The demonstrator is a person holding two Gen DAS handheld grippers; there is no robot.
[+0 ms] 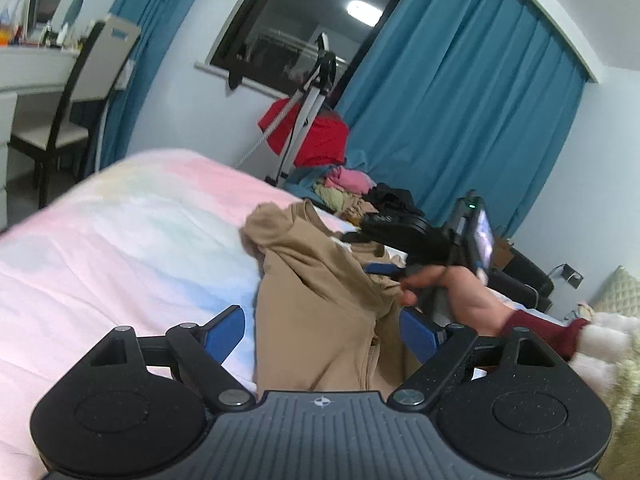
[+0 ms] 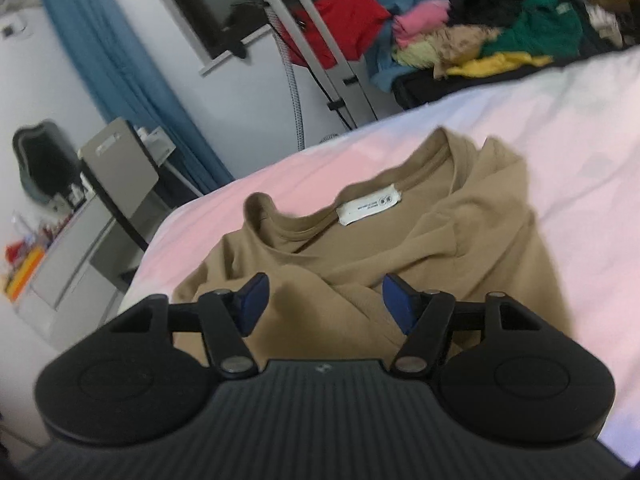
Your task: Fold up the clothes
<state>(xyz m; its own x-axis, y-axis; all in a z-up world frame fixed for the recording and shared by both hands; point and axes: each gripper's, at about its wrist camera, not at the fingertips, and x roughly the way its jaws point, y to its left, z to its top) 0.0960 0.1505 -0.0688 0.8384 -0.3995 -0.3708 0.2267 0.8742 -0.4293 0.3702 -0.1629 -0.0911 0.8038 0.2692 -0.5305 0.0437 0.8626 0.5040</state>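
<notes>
This is a bedroom in a home. There is a bed with pastel sheet, blue curtains beside a dark window, a dressing table with chair, and a pile of clothes behind the bed.

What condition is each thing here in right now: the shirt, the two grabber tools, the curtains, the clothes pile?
Tan shirt: crumpled on the bed, unfolded, neck label showing.
Left gripper: open, shirt fabric between its fingers.
Right gripper: open above the shirt, gripping nothing.
Blue curtains: drawn apart, window uncovered.
Clothes pile: heaped, unfolded.
</notes>
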